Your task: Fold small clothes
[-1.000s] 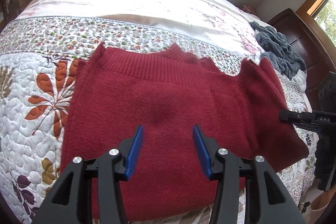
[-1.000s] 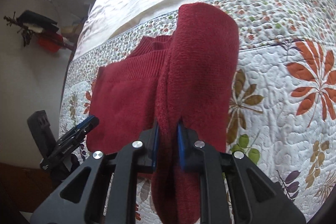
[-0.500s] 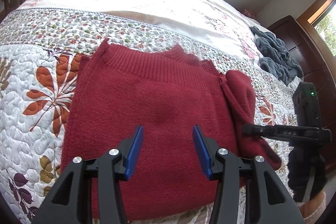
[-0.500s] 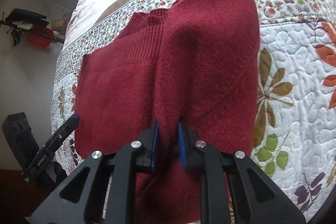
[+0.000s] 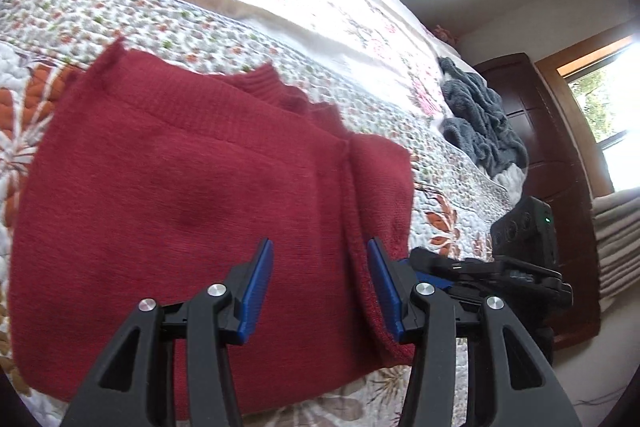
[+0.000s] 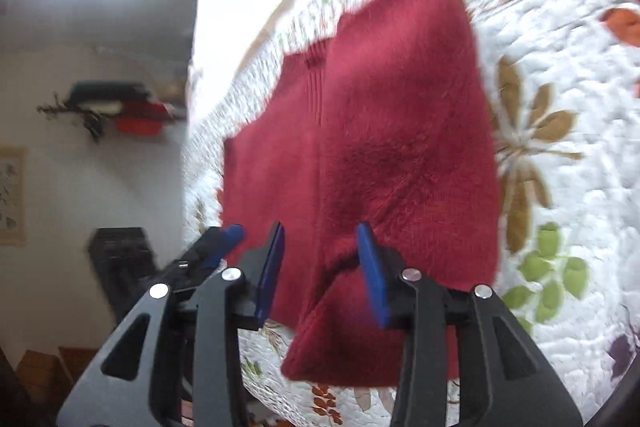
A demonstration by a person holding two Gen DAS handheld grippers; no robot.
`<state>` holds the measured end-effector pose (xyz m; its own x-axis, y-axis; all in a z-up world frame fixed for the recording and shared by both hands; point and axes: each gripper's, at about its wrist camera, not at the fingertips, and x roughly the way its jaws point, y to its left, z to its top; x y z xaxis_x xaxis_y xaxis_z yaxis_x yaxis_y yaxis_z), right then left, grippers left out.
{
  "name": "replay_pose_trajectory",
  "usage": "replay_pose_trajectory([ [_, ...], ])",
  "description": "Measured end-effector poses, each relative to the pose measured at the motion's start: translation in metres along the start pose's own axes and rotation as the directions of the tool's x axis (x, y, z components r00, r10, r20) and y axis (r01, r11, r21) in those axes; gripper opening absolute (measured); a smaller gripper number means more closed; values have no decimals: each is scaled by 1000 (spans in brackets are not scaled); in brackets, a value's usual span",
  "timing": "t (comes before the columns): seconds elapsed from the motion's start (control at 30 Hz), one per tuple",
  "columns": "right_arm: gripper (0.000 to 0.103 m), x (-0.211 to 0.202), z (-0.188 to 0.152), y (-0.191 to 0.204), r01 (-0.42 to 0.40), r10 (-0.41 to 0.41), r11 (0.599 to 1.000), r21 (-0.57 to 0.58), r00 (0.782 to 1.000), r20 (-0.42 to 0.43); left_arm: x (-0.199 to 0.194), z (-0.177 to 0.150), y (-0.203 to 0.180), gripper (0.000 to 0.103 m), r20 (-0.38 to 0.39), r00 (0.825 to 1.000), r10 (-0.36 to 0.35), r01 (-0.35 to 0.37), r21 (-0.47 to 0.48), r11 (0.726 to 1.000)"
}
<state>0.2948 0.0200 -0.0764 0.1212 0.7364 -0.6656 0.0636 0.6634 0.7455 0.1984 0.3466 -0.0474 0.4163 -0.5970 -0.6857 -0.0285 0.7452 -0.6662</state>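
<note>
Since half a second ago the right gripper (image 6: 320, 275) has let go of the red sweater (image 5: 180, 195): its blue fingers (image 6: 370, 271), then pinched on the folded-over sleeve, now stand well apart with nothing between them, hanging just above the near edge of the garment. That sleeve (image 6: 404, 131) now lies flat across the right part of the sweater's body, forming a doubled layer whose lower corner reaches toward the near edge of the bed; both views are somewhat blurred. From the left wrist view the sweater rests spread on the floral quilt (image 5: 120, 11) of the bed, ribbed hem toward the far side, the fold seam running down to the space between the left gripper's fingers. The left gripper (image 5: 320, 283) is open as well, its blue fingers (image 5: 256, 287) wide apart and holding nothing, poised over the near right portion of the sweater; whether the tips touch the knit cannot be told. The two grippers sit close together, the right one showing just beside the left gripper's right finger in the left wrist view. A grey blanket (image 5: 480, 119) lies crumpled farther up the bed, well apart from the sweater, near a dark wooden headboard (image 5: 536, 131).
</note>
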Motion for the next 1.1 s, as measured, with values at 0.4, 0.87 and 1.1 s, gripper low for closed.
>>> replay_pose_trajectory([
  [0.4,38,-19,-20,-49,93,-94,996,9,995,38,71,2,-21,53,-95,987,-133,124,-91,988],
  [0.87,46,6,-29,-47,157,-153,986,-60,987,53,126,7,-41,50,-170,984,-59,52,-49,997],
  [1.1,46,-2,-37,-51,112,-108,993,-48,992,69,120,2,-55,16,-106,994,-31,29,-22,999],
])
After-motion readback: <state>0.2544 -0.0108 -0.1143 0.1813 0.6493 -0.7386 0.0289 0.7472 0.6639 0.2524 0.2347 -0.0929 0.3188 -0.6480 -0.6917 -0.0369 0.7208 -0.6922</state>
